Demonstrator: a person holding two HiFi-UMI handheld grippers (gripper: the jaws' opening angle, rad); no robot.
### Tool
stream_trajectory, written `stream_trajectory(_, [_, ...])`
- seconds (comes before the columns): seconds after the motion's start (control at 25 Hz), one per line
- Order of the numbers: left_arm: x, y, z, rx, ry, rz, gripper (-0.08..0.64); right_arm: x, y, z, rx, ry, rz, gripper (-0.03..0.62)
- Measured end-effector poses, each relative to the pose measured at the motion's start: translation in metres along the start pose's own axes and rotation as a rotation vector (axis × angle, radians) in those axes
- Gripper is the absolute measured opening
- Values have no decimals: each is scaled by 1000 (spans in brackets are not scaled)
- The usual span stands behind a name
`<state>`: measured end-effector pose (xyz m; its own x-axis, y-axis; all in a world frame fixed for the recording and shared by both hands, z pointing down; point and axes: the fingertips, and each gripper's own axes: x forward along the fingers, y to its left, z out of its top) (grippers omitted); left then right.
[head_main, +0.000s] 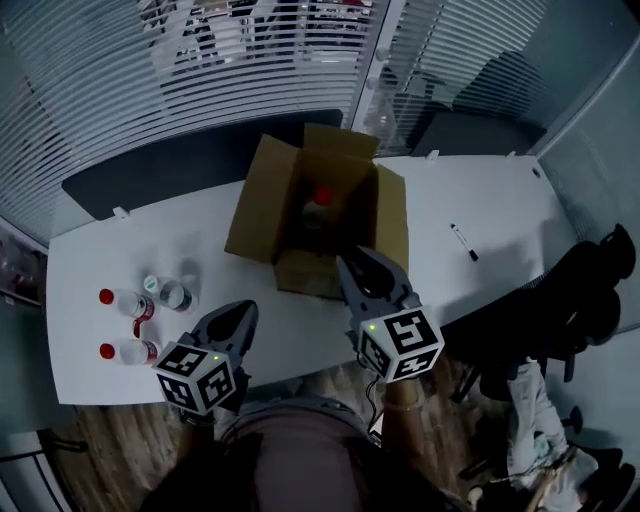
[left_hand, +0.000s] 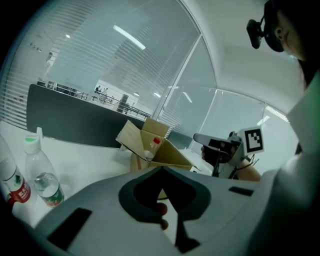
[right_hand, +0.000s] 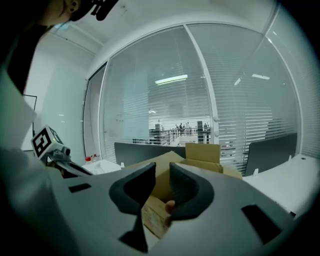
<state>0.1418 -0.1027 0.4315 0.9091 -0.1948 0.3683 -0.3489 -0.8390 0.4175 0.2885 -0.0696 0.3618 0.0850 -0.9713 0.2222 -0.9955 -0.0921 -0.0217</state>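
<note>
Open cardboard box (head_main: 262, 205) on white table (head_main: 480, 200), mouth up, long axis 12–6. Red-capped bottle (head_main: 317, 212) inside, cap up. Right gripper (head_main: 350, 262) at box's 6 o'clock, jaws slightly parted, empty. Left gripper (head_main: 247, 310) clenched on nothing, water bottles (head_main: 128, 303) at its 9 o'clock.

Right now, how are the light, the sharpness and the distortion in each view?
Head view: dim overall, the white table the brightest part, the inside of the cardboard box in shadow, straight edges bowed. Left gripper view: strong fisheye with black corners, glare streaks on the glass wall, the left gripper soft. Right gripper view: bright glass panes behind, so the right gripper looks dark.
</note>
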Motion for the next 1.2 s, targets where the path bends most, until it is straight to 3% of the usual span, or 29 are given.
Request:
stream_trajectory(0.44, [16, 34, 19, -38, 1, 44, 8, 55, -18, 15, -46, 58, 29, 115])
stream_trajectory(1.2, [16, 65, 19, -77, -5, 96, 8, 132, -51, -16, -46, 211, 11, 175])
